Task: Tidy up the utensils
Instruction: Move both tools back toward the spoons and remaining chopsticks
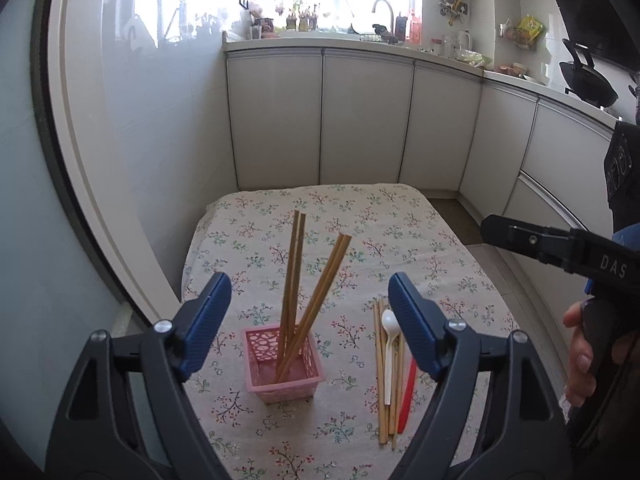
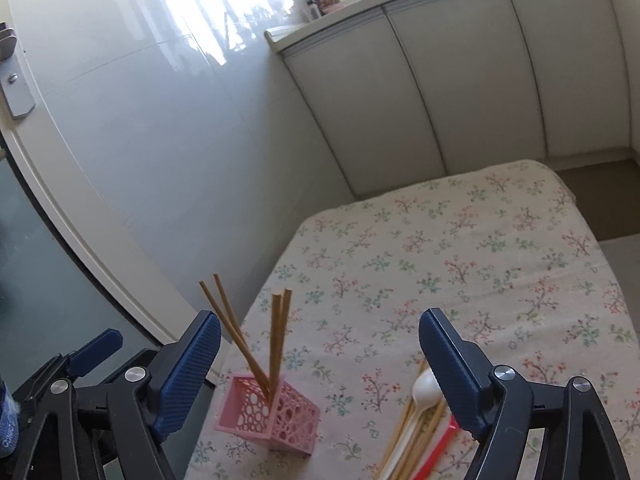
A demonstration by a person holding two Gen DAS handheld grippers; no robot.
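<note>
A square pink perforated plastic basket (image 1: 285,364) holds four brown wooden chopsticks (image 1: 294,276), leaning toward twelve and one o'clock. At its three o'clock, loose wooden chopsticks (image 1: 380,376), a white plastic spoon (image 1: 389,344) and a red plastic stick (image 1: 407,398) lie flat together.

One pink plastic lattice basket (image 1: 285,364) stands between the left jaws, with four brown wooden chopsticks (image 1: 294,280) in it, in two pairs. By the right-hand jaw lie one white plastic spoon (image 1: 389,344), one red plastic stick (image 1: 407,396) and a bundle of loose wooden chopsticks (image 1: 382,384), too overlapped to count.
</note>
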